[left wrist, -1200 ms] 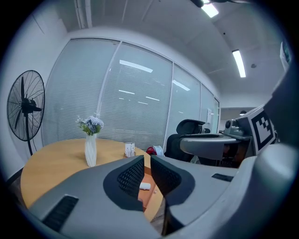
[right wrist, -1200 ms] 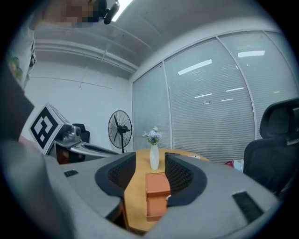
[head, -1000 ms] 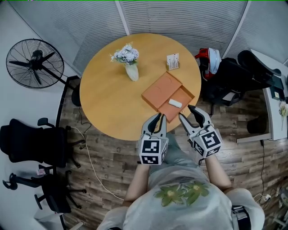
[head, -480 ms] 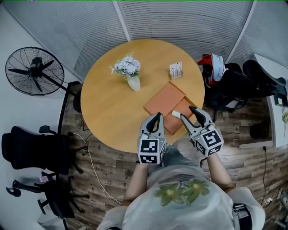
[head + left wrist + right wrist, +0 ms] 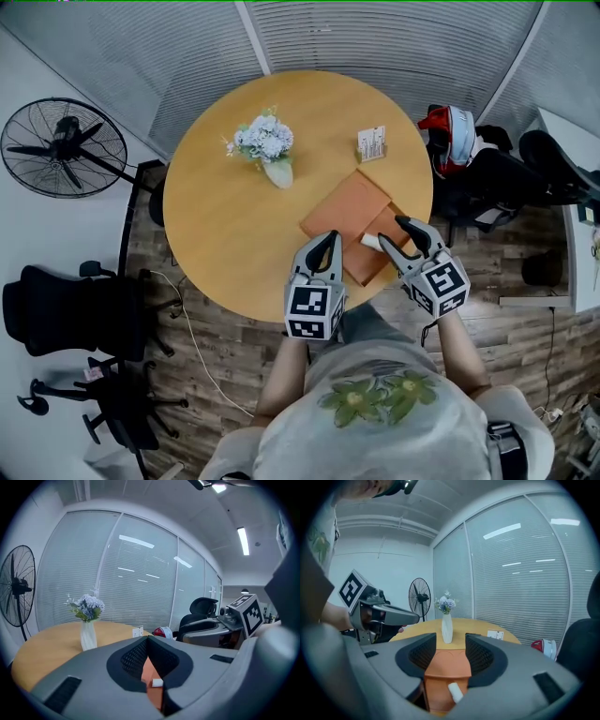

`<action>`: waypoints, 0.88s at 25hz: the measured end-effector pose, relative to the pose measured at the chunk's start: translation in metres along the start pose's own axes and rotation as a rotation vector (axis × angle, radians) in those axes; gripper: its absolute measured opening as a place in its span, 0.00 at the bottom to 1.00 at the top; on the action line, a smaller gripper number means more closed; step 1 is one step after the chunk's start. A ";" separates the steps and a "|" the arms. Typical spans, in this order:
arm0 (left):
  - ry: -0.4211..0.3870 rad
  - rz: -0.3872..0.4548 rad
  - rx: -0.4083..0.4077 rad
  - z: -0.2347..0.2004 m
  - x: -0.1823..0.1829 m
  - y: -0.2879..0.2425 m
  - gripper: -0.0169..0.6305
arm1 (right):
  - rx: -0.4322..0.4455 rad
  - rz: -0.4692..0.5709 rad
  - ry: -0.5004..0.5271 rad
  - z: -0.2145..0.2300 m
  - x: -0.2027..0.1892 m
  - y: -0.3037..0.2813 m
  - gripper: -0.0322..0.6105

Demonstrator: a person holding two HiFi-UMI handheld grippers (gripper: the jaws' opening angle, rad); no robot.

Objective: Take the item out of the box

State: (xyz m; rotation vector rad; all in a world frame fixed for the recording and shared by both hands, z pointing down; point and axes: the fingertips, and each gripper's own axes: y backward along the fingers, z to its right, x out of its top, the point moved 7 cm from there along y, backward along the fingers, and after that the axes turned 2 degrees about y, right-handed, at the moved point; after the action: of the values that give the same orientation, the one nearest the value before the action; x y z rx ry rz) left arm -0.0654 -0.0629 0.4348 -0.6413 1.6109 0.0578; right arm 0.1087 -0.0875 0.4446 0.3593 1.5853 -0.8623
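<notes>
I am holding the right claw (image 5: 390, 231) spread just beside the small white block (image 5: 370, 241) in the flat orange box (image 5: 345, 208) on the round wooden table (image 5: 234, 230), the left claw (image 5: 329, 241) pressed together.

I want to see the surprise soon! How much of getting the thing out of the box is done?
Done: the box is open, and the white item inside shows. In hand: the right gripper, fingers apart, is right at the item but not gripping it; it lies in the box. The left gripper is shut and empty, near the box. Left: grip the item and lift it out.
</notes>
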 end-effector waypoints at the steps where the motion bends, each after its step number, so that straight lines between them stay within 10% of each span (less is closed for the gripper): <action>1: 0.003 -0.004 -0.001 -0.002 -0.001 -0.003 0.01 | 0.006 -0.013 -0.001 0.002 -0.003 -0.003 0.36; 22: 0.013 -0.111 -0.071 -0.028 -0.023 -0.039 0.01 | 0.122 -0.341 0.052 0.018 -0.072 -0.063 0.36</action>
State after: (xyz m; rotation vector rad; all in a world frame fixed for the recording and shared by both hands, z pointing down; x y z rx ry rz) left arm -0.0735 -0.0987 0.4735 -0.7865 1.5888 0.0290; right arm 0.0949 -0.1253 0.5328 0.2003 1.6734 -1.2230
